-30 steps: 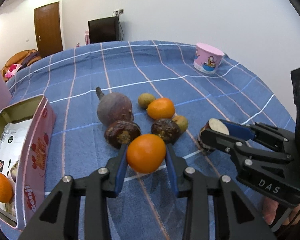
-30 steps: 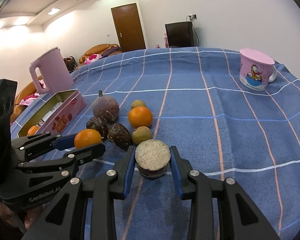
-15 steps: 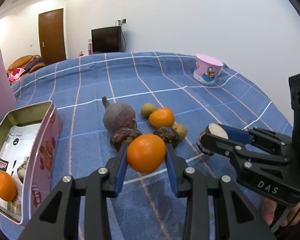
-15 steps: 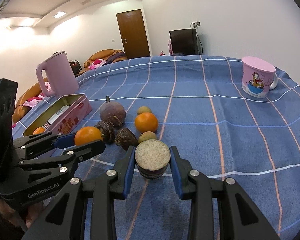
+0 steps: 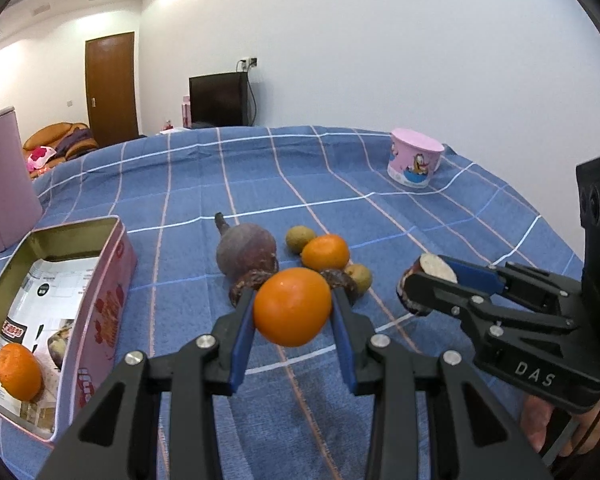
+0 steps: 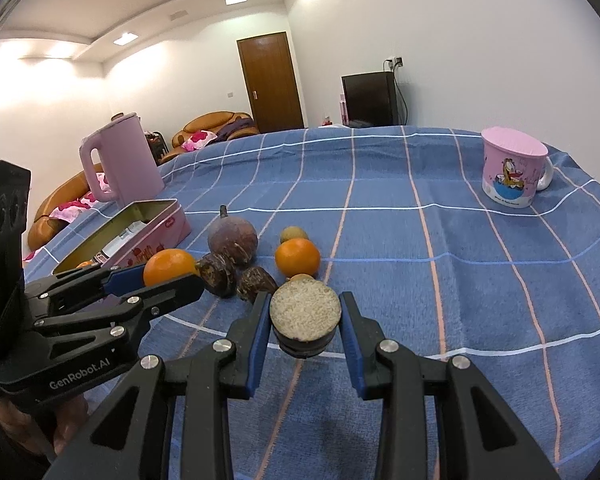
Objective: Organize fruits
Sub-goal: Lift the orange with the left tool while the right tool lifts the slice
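My left gripper (image 5: 293,312) is shut on an orange (image 5: 292,306) and holds it above the blue checked cloth; it also shows in the right wrist view (image 6: 168,267). My right gripper (image 6: 305,320) is shut on a dark cut fruit with a pale flat face (image 6: 305,310), seen from the side in the left wrist view (image 5: 424,280). On the cloth lie a large purple fruit (image 5: 246,251), a second orange (image 5: 325,252), two dark wrinkled fruits (image 6: 218,274) and small green fruits (image 5: 300,238). An open pink tin (image 5: 104,280) at the left holds another orange (image 5: 18,372).
A pink cartoon mug (image 6: 512,168) stands at the far right of the table. A pink kettle (image 6: 118,160) stands behind the tin at the left. The table edge curves along the right and far side.
Both grippers have risen and tilted up with their fruits held; the table and fruit pile sit lower and farther in both views. The fruits on the cloth have not moved.
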Tool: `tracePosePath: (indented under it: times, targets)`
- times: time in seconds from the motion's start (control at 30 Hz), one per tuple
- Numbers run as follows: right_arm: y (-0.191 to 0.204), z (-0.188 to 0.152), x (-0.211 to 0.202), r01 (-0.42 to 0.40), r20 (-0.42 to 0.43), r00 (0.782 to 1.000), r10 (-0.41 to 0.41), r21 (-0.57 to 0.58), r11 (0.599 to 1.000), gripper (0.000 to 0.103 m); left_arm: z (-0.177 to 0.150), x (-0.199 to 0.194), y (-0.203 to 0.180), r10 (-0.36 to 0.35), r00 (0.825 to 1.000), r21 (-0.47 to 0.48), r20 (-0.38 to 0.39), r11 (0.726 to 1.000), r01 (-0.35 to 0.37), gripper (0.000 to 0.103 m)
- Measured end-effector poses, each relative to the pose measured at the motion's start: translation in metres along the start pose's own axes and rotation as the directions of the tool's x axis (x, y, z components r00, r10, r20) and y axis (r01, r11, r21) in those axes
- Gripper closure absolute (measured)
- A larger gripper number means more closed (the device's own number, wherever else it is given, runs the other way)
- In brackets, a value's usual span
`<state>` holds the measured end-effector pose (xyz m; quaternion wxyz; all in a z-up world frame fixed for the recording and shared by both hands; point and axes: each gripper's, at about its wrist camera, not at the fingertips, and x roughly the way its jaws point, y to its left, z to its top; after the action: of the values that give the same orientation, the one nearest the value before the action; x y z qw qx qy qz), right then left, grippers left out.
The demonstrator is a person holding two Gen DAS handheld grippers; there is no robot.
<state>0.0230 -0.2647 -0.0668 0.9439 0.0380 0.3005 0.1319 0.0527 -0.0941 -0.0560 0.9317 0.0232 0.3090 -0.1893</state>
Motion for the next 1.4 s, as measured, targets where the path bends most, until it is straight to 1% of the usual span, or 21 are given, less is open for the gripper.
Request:
tracePosePath:
  times: [0.57, 0.93, 1.4]
  targets:
    - [0.003, -0.002, -0.009, -0.001, 0.049, 0.999, 0.002, -0.01, 1.0, 0.068, -0.003, -0.011, -0.006, 0.024, 0.998, 0.024, 0.059, 0.999, -0.025, 0.065]
    - [0.003, -0.003, -0.013, -0.003, 0.075, 0.997, 0.004, -0.016, 1.0, 0.068, -0.006, -0.017, -0.014, 0.044, 0.994, 0.057, 0.095, 0.997, -0.05, 0.065]
    - [0.005, -0.004, -0.02, -0.01, 0.111, 0.994, 0.013, -0.028, 1.0, 0.068, -0.007, -0.026, -0.014, 0.044, 0.99, 0.06, 0.135, 0.997, -0.052, 0.065]
